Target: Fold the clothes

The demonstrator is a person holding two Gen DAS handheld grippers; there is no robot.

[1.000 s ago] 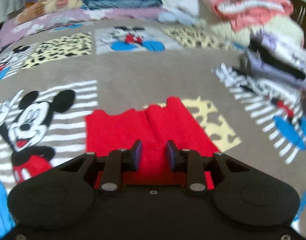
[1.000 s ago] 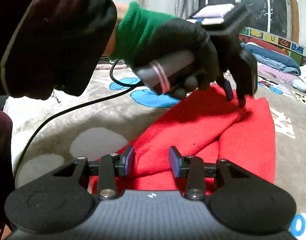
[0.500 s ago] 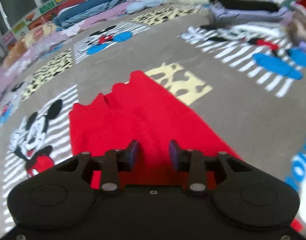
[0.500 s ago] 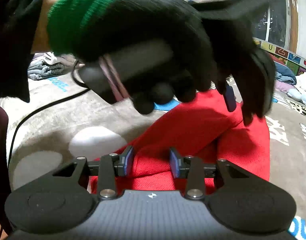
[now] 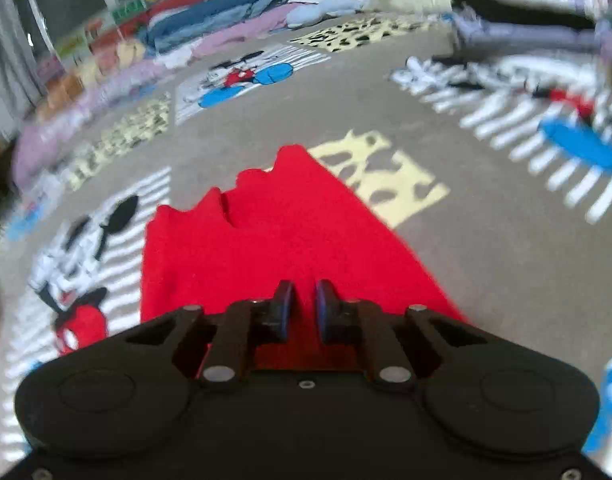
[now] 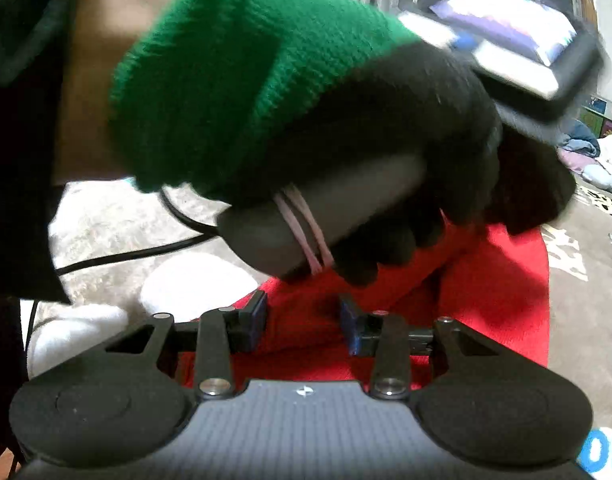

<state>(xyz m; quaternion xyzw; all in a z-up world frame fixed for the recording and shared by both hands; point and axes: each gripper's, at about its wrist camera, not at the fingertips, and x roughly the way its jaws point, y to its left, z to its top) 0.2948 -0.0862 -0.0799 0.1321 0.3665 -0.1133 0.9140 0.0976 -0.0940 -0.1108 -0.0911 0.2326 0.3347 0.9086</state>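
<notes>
Red garment (image 5: 290, 240) spread flat on cartoon-print blanket (image 5: 486, 248), partly folded. Left claw (image 5: 304, 312) poised above near edge, pads narrowly parted, gripping nothing. Right claw (image 6: 304, 322) spread wide over red cloth, below gloved hand (image 6: 386, 160).

Soft, even indoor light, no hard shadows. Both fisheye views bend strongly at the edges. Motion blur smears the clothes piles (image 5: 526, 12) and the gloved hand (image 6: 346, 152) (closest, least sharp).
</notes>
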